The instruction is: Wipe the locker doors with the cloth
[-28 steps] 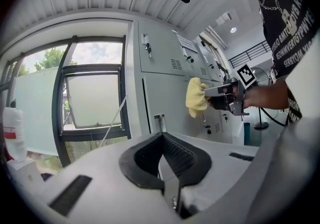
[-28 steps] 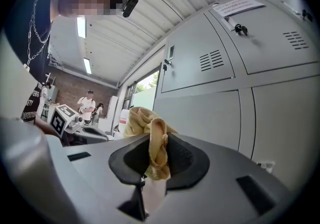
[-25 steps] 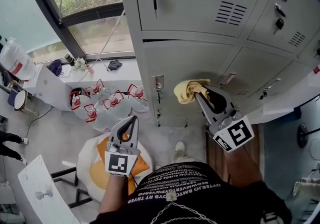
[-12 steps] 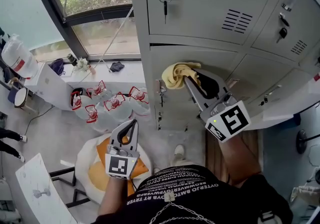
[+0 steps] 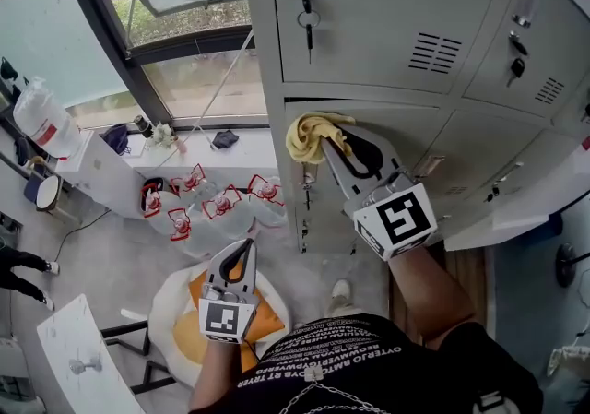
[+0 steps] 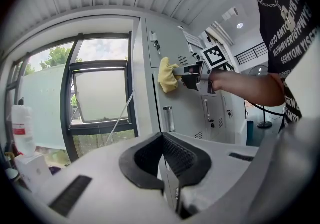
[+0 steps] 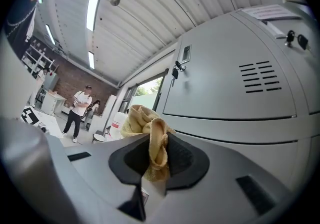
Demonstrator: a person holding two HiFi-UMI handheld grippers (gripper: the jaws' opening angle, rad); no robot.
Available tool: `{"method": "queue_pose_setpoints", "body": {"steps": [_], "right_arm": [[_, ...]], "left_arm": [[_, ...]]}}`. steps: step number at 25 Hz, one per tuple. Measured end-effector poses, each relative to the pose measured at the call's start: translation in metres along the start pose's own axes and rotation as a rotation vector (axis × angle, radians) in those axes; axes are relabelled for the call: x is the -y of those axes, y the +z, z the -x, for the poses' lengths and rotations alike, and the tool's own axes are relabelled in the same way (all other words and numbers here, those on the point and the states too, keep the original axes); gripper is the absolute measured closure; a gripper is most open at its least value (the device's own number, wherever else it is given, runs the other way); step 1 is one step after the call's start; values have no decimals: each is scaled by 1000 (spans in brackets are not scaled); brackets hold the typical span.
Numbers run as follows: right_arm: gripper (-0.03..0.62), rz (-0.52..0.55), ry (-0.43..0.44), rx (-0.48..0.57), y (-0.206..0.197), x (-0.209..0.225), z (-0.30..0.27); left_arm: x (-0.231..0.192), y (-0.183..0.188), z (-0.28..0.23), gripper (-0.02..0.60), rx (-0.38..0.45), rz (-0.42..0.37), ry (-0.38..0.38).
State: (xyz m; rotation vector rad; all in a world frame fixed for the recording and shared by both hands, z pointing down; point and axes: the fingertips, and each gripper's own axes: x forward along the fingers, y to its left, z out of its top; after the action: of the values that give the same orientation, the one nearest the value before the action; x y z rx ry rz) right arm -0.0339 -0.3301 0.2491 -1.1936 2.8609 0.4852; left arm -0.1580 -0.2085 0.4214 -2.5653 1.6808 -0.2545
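Observation:
A yellow cloth (image 5: 309, 134) is bunched against a grey locker door (image 5: 396, 154), near its top left corner. My right gripper (image 5: 332, 143) is shut on the cloth (image 7: 150, 133), which sticks out past its jaws. The left gripper view shows the cloth (image 6: 167, 73) pressed flat on the locker front (image 6: 185, 108). My left gripper (image 5: 241, 251) hangs low at the person's left side, shut with nothing in it, away from the lockers. The upper locker door (image 5: 387, 6) has a key (image 5: 308, 17) hanging in its lock.
Several water jugs (image 5: 217, 205) stand on the floor below the window (image 5: 184, 25). A round orange and white seat (image 5: 184, 320) lies under my left gripper. More locker doors (image 5: 525, 34) run to the right. A person (image 7: 77, 111) stands far off in the room.
My right gripper has carried the cloth up and to the left across the locker door, from its middle to its top left corner. The left gripper has hardly moved.

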Motion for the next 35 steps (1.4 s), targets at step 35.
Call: {"method": "queue_pose_setpoints", "body": {"steps": [35], "right_arm": [[539,-56,-374,-117,-35,120,119]], "left_arm": [[35,5,-17,577,4,-36,-110]]}}
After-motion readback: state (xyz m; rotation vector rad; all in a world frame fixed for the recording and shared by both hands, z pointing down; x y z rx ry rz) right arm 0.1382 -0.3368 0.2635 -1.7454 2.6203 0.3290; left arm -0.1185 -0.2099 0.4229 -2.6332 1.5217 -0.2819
